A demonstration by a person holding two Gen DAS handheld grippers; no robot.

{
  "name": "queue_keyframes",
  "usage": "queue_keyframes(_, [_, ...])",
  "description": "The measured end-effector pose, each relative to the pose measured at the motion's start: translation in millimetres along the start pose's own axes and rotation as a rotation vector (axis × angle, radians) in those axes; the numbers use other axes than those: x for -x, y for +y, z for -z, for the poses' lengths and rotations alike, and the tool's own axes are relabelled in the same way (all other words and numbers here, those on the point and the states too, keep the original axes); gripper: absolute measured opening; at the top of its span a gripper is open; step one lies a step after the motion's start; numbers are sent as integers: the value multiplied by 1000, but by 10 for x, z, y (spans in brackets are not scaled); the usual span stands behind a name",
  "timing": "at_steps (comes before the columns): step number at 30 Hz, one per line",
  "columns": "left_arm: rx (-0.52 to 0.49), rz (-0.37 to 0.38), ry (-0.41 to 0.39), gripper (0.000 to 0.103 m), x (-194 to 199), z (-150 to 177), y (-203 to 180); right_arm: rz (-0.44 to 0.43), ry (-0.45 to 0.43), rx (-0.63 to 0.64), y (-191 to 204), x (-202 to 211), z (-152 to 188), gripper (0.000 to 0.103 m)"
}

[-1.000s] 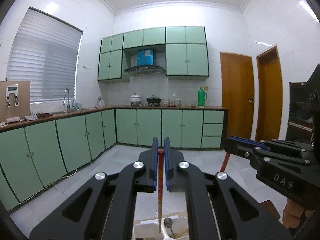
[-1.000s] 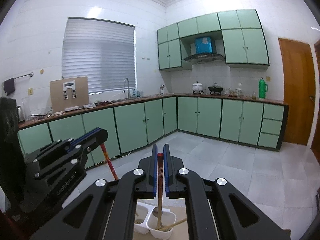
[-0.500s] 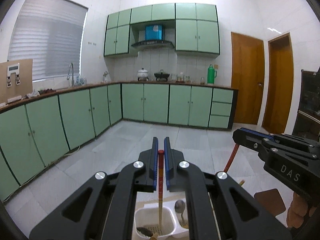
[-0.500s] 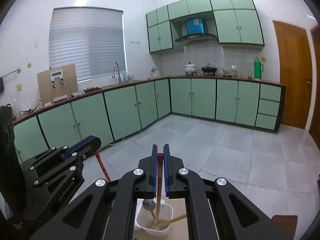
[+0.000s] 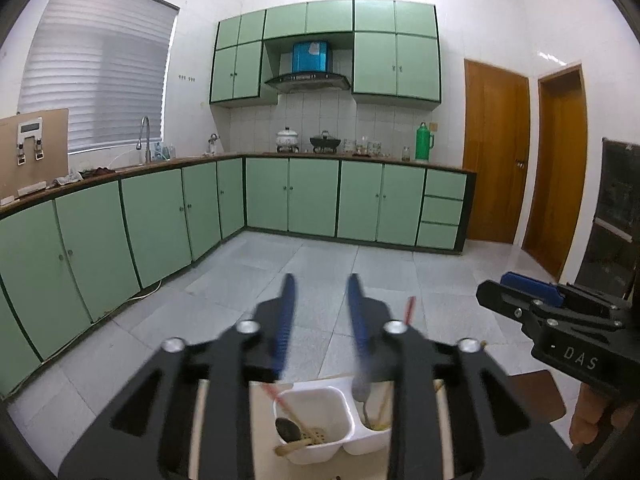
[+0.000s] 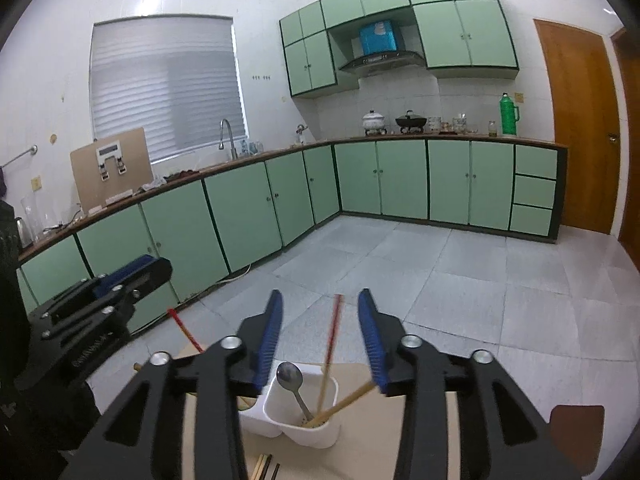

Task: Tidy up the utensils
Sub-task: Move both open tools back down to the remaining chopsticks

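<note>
A white two-compartment utensil holder (image 5: 320,428) (image 6: 298,412) stands on a pale table. My left gripper (image 5: 320,320) is open and empty above its left compartment, where a red-topped chopstick (image 5: 280,400) leans beside a dark spoon (image 5: 287,429). My right gripper (image 6: 319,328) is open and empty above the right compartment, where a red-topped chopstick (image 6: 332,344) stands with a metal spoon (image 6: 290,376) and a wooden chopstick (image 6: 348,398). Each gripper shows in the other's view, the right one (image 5: 520,300) and the left one (image 6: 132,276).
Loose chopsticks (image 6: 264,466) lie on the table in front of the holder. A brown chair seat (image 6: 576,432) is at the right. Green kitchen cabinets (image 6: 248,208) line the far walls across a tiled floor.
Both grippers opened and let go of their red-topped chopsticks, which now rest in the holder's compartments. Both grippers tilted down a little toward the holder.
</note>
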State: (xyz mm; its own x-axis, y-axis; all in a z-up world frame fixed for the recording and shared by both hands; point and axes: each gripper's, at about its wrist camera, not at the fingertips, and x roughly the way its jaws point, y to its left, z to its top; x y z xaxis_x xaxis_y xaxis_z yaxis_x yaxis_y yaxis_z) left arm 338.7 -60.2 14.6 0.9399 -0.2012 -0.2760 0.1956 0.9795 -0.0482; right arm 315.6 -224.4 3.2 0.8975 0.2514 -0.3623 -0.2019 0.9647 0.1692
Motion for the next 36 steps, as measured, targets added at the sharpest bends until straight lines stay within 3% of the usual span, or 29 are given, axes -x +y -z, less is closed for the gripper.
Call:
queue_keyframes(4, [3, -2, -16, 39, 274, 56, -21, 7, -30, -13, -28, 265, 107, 59])
queue_keyframes(9, [-2, 1, -25, 57, 680, 269, -53, 31, -49, 13, 12, 607, 380, 82])
queue_keyframes(15, [38, 18, 29, 70, 1051, 699, -39, 38, -21, 12, 90, 949, 846, 96])
queue_keyframes(29, [15, -49, 295, 71, 1456, 1982, 160, 56, 203, -74, 157, 1168, 2074, 97])
queue_keyframes(36, [-3, -82, 402, 71, 1523, 2451, 256, 73, 302, -22, 378, 1146, 2582, 97])
